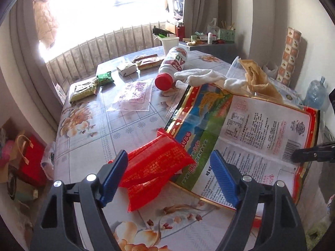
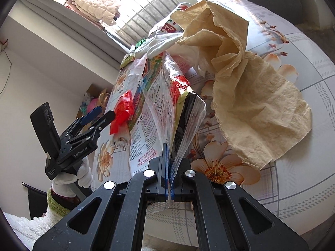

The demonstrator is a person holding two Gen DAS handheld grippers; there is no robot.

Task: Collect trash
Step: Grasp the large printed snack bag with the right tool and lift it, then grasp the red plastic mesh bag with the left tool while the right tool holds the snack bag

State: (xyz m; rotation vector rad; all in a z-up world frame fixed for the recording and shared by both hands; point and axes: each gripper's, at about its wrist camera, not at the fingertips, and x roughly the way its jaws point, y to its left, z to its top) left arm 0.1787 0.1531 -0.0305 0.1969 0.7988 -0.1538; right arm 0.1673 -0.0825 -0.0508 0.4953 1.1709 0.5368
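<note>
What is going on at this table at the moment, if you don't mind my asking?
A person is clearing trash from a flowered table with a gripper in each hand. The right gripper is shut on the edge of a big printed plastic bag, holding it up as the trash sack. The left gripper is open, and a red wrapper lies between its fingers at the bag's mouth, with neither touching it. A bottle, a white cloth, brown paper and small packets lie uncollected.

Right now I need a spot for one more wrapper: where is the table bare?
Free: the tablecloth left of the red wrapper, and the near edge below it. Crowded: the far end, with small packets and a bottle, and the right, under the big printed bag and brown paper.
</note>
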